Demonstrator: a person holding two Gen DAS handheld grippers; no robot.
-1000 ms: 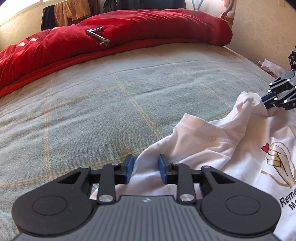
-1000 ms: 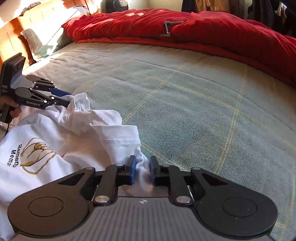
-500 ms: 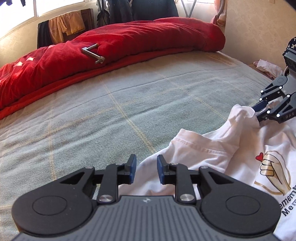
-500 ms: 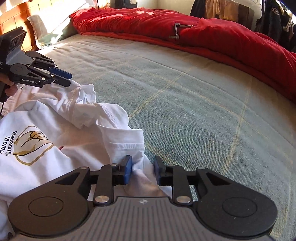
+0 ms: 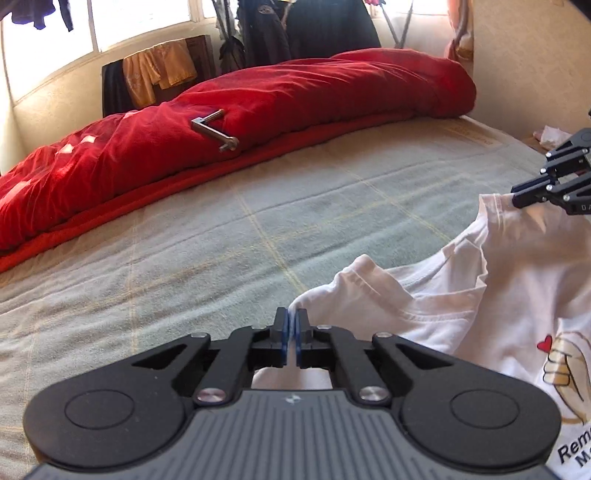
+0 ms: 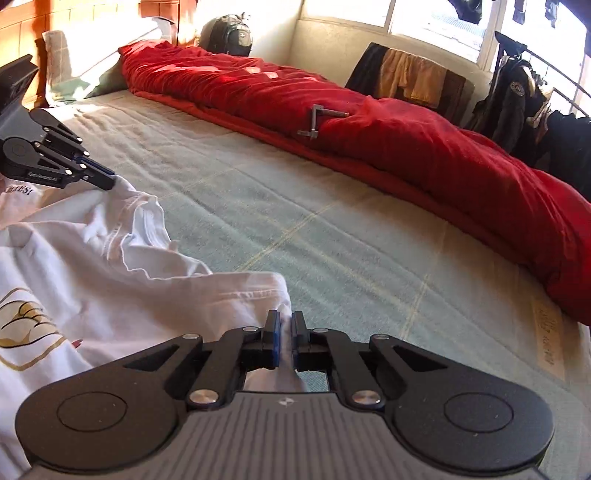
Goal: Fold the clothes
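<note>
A white T-shirt [image 5: 461, 295] with a gold hand print and a small red heart lies crumpled on the bed, print side up. In the left wrist view my left gripper [image 5: 291, 332] is closing, its blue pads pressed together on the shirt's edge. The right wrist view shows the same gripper [image 6: 110, 181] pinching a raised corner of the shirt [image 6: 110, 277]. My right gripper [image 6: 284, 334] is closing too, with a fold of white cloth squeezed between its pads. From the left wrist view it [image 5: 515, 197] holds up the far corner.
The grey-green checked blanket [image 5: 184, 240] covers the bed beyond the shirt. A rolled red duvet [image 5: 258, 122] lies along the far side with a metal crank handle [image 5: 214, 129] on it. Pillows [image 6: 74, 55], a backpack [image 6: 227, 35] and hanging clothes stand behind.
Both grippers' jaws went from apart to closed on the shirt's edge. The held corners are lifted a little and both views tilted upward.
</note>
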